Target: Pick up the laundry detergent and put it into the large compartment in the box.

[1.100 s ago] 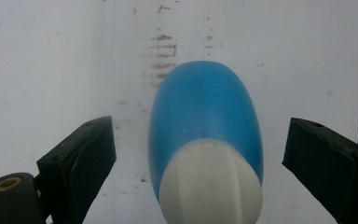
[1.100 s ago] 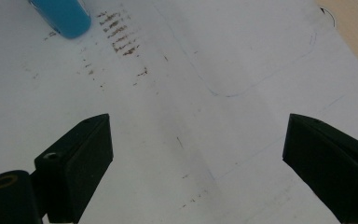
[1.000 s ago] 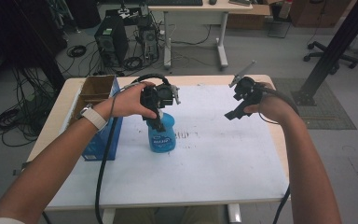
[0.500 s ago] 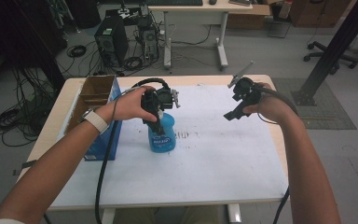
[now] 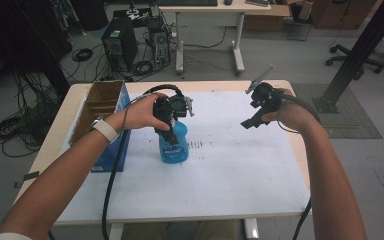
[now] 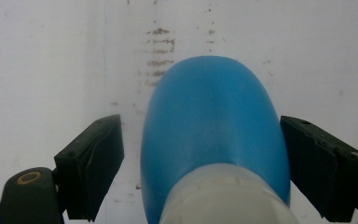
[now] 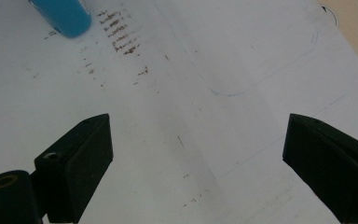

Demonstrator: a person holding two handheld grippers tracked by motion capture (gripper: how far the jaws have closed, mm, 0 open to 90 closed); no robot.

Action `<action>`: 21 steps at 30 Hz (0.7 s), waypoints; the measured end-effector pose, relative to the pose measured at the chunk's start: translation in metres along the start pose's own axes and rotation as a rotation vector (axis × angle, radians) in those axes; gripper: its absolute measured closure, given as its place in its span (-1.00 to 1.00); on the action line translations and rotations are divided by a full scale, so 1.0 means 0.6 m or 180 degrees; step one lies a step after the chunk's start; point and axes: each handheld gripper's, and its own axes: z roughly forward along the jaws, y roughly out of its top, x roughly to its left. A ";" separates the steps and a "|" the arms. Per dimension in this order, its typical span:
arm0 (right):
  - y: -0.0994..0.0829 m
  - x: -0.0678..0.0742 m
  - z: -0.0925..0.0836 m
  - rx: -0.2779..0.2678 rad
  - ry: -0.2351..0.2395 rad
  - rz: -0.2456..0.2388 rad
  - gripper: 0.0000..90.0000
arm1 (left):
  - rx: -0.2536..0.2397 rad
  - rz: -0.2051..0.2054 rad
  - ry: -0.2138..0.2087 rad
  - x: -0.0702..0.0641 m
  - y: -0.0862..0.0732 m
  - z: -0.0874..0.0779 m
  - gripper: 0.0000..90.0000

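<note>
Left gripper (image 6: 200,158) jaws have just been closing around the translucent blue plastic bottle (image 5: 174,145), which stands upright on the white table (image 5: 240,170); small gaps remain at both pads, no pinch yet. My right gripper (image 7: 196,163) hangs spread wide, well apart.

The high view is evenly lit from above, the white table (image 5: 230,165) bright and the floor at the left edge sunk in dark shadow; the picture is soft and slightly grainy, with straight lines bowing a little near the borders. In the left gripper view the bottle (image 6: 212,135) is blurred from closeness, its pale neck washed out. The right gripper view is bright and flat, with the 2 black jaws soft-edged.
</note>
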 end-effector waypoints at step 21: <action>0.002 0.001 0.001 -0.0004 -0.0001 0.0002 -0.81 | -0.0052 0.0023 -0.0061 -0.001 -0.007 0.004 -0.19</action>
